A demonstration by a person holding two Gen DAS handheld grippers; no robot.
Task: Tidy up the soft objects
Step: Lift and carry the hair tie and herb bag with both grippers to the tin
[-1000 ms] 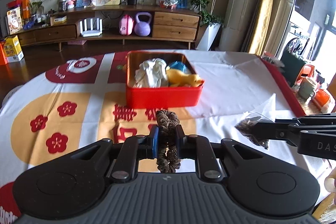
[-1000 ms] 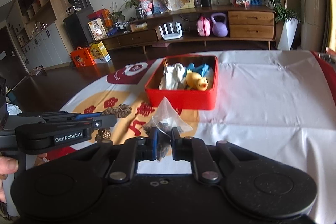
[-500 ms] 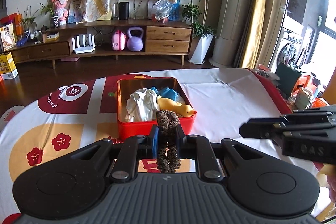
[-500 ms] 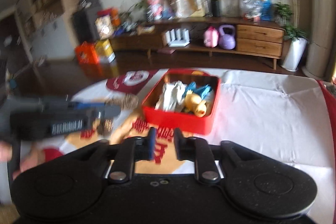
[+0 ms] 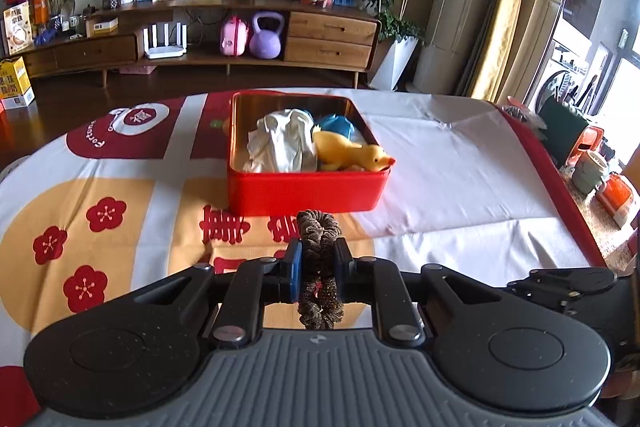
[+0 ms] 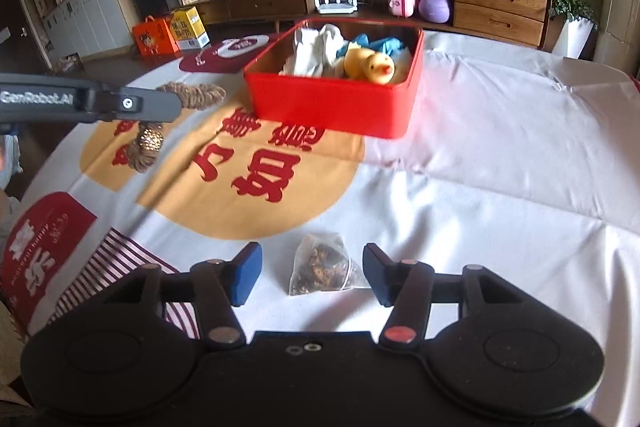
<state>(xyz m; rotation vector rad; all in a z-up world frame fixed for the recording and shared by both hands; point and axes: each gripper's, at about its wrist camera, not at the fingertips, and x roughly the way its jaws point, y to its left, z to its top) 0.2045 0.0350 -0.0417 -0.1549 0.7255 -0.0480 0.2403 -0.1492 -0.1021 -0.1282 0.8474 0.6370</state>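
Observation:
My left gripper (image 5: 316, 263) is shut on a brown scrunchie (image 5: 319, 235) and holds it above the tablecloth, just in front of the red tin box (image 5: 304, 191). The box holds a white cloth (image 5: 280, 143), a yellow rubber duck (image 5: 352, 155) and something blue (image 5: 336, 125). In the right wrist view the left gripper (image 6: 120, 103) with the scrunchie (image 6: 196, 95) is left of the box (image 6: 332, 103). My right gripper (image 6: 312, 273) is open, with a clear sachet of dried bits (image 6: 320, 265) lying on the cloth between its fingers.
The table wears a white, red and yellow cloth (image 5: 460, 179). Jars and containers (image 5: 592, 171) stand past its right edge. A wooden sideboard (image 5: 200, 39) with a purple kettlebell (image 5: 266, 37) lines the far wall.
My right gripper opened and drew back and down; the sachet it held now lies on the cloth between its fingers. My left gripper still holds the scrunchie in front of the box.

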